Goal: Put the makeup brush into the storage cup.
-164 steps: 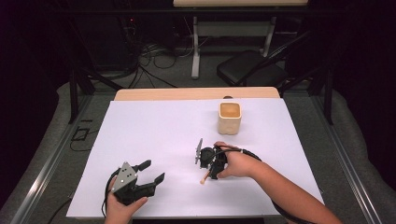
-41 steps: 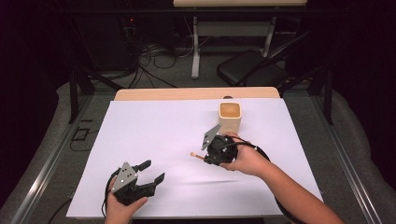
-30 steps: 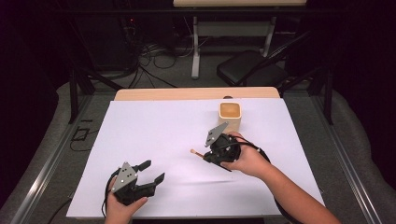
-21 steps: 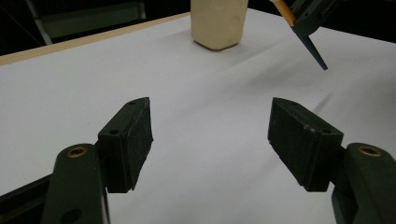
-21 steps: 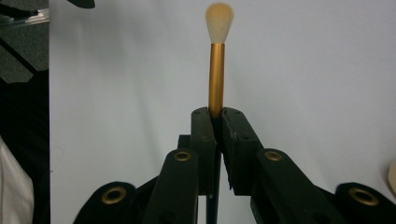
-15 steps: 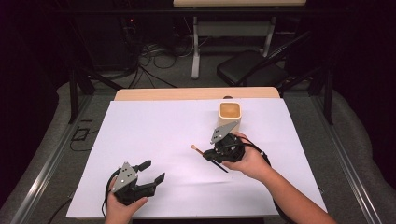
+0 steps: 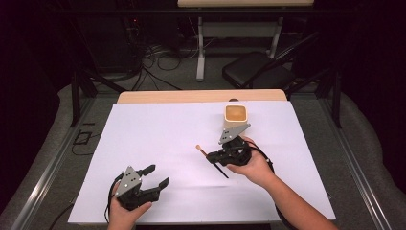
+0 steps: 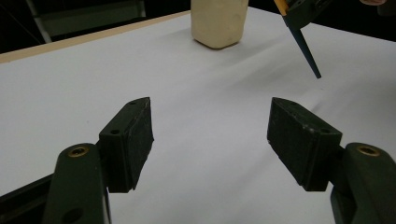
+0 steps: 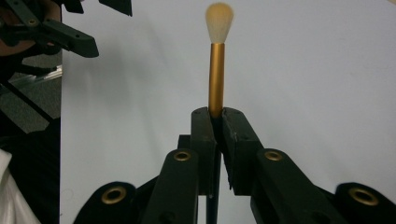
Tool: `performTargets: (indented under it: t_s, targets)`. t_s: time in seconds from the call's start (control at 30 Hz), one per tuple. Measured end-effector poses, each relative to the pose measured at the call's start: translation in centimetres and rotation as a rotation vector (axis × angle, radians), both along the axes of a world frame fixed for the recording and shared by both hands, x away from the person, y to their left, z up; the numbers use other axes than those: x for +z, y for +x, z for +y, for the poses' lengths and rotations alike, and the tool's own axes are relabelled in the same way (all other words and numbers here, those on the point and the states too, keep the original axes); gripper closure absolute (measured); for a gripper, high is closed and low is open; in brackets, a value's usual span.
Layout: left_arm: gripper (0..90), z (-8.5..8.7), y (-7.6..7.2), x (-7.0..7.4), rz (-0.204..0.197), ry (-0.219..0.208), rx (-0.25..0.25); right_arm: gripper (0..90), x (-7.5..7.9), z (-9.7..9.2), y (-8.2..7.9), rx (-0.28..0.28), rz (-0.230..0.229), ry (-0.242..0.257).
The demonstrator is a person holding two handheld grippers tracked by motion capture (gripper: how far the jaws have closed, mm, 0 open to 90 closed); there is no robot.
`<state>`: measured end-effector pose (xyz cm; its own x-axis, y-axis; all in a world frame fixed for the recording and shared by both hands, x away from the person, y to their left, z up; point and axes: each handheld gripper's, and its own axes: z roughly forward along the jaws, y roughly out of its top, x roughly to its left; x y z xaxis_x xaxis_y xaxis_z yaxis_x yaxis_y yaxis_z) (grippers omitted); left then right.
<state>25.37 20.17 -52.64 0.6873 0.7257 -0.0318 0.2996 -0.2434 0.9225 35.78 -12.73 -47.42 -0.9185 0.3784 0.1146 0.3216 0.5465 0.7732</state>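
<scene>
A small brush [image 7: 210, 159] with a gold ferrule, pale bristles and a dark handle is held above the white table cover, bristles pointing left and away. My right gripper [image 7: 214, 156] is shut on the brush [image 9: 216, 79] at the base of its ferrule, a little in front of a cream square cup [image 7: 235, 118] that stands upright at the back. At the front left, my left gripper [image 7: 158, 176] rests open with nothing between its jaws. In the left gripper view the open left gripper [image 8: 210, 135] faces the cup [image 8: 218, 21], and the brush's dark handle tip [image 8: 306, 49] hangs at upper right.
The white cover [image 7: 158, 139] lies over a wooden table whose far edge [image 7: 191, 96] shows behind it. A black chair [image 7: 256, 72] and cables lie on the floor beyond. Dark rails run along both sides of the table.
My right gripper has carried the brush up and away toward the cup, and the brush has swung so its bristles point more to the left. The left gripper has stayed still.
</scene>
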Motion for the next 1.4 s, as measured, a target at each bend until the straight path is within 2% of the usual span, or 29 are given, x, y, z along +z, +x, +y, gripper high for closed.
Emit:
performTargets:
  t_s: [0.37, 0.43, 0.53, 0.63, 0.8, 0.87, 1.1, 1.4]
  targets:
    - [35.6, -0.5, 0.9, 0.1, 0.064, -0.024, -0.019, 83.3, -1.1, -0.7, 0.6, -0.054, 0.063, 0.130]
    - [36.6, -0.7, 1.2, 0.4, 0.083, -0.040, -0.027, 83.3, -1.3, -0.8, 0.7, -0.072, 0.070, 0.148]
    - [37.1, -1.1, 1.7, 0.7, 0.125, -0.090, -0.041, 83.3, -1.4, -1.0, 0.7, -0.083, 0.076, 0.171]
    - [37.5, -1.6, 2.2, 1.0, 0.141, -0.117, -0.037, 83.3, -1.3, -1.3, 0.7, -0.092, 0.084, 0.201]
    - [39.2, -2.7, 3.4, 1.7, 0.146, -0.127, -0.049, 83.3, -1.0, -1.6, 0.6, -0.103, 0.084, 0.239]
    - [39.5, -3.3, 3.9, 1.9, 0.141, -0.116, -0.055, 83.3, -0.8, -1.6, 0.6, -0.109, 0.088, 0.249]
    - [40.0, -4.8, 5.2, 2.4, 0.181, -0.116, -0.072, 83.2, -0.6, -2.0, 0.7, -0.128, 0.087, 0.279]
    - [39.7, -6.3, 6.0, 3.4, 0.162, -0.125, -0.109, 83.3, -0.6, -2.3, 0.8, -0.151, 0.085, 0.321]
